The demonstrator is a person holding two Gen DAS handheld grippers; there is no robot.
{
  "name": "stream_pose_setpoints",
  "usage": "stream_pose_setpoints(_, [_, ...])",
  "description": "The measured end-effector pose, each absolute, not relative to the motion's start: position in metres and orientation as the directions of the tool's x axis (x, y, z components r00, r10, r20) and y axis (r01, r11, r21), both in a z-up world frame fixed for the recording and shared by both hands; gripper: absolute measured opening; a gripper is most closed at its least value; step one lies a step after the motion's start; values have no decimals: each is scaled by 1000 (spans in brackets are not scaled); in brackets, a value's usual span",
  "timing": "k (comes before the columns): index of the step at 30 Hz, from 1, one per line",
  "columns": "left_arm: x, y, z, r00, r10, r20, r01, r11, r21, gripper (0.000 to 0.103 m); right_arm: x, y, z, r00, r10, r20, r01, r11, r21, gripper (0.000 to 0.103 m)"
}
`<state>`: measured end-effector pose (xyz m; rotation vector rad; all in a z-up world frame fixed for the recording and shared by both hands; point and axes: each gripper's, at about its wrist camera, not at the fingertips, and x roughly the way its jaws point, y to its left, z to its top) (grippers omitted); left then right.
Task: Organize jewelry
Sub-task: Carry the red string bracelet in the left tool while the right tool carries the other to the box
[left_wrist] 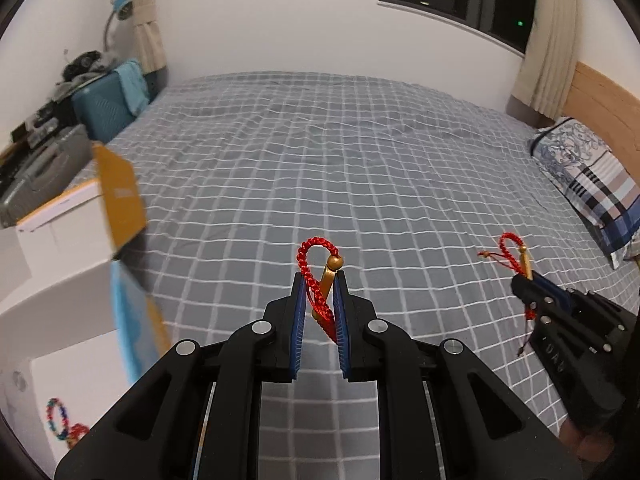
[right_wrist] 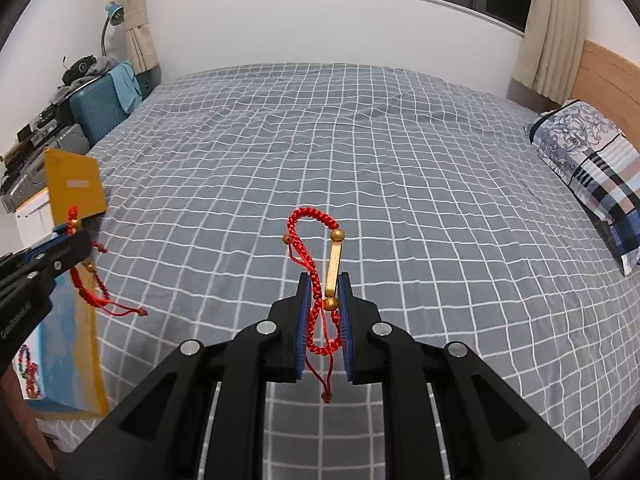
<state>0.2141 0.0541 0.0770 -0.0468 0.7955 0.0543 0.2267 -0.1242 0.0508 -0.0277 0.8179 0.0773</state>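
Note:
My left gripper [left_wrist: 320, 280] is shut on a red braided bracelet [left_wrist: 310, 258] with a gold bar and bead, held above the grey checked bed [left_wrist: 360, 160]. My right gripper [right_wrist: 324, 280] is shut on a second red braided bracelet [right_wrist: 304, 220] with a gold bar [right_wrist: 334, 268]; its cord ends dangle below the pads. Each wrist view shows the other gripper: the right gripper [left_wrist: 530, 278] at the right edge, the left gripper [right_wrist: 78, 240] at the left edge with the first bracelet's cord [right_wrist: 94, 292] hanging. An open box [right_wrist: 68, 340] with an orange lid [right_wrist: 74, 188] holds beaded bracelets [right_wrist: 30, 368].
A patterned pillow [right_wrist: 592, 160] lies by the wooden headboard [right_wrist: 608, 76] at the right. Left of the bed are a teal suitcase [right_wrist: 100, 112], a grey case [left_wrist: 44, 176], clutter and a desk lamp [right_wrist: 114, 12]. White boxes [left_wrist: 60, 240] stand beside the open box.

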Motion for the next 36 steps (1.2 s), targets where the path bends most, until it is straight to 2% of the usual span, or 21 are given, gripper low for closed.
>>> stream_pose_setpoints(14, [149, 120, 110, 710, 105, -696, -162, 987, -16, 13, 182, -47, 77, 666, 177, -725, -223, 974, 34, 13])
stream_pose_setpoints(28, [79, 231, 120, 674, 228, -703, -326, 945, -6, 13, 135, 66, 104, 663, 331, -671, -416, 909, 38, 13])
stream_pose_setpoints(36, [40, 298, 119, 629, 301, -717, -433, 901, -1, 13, 112, 136, 107, 624, 396, -673, -513, 858, 29, 13])
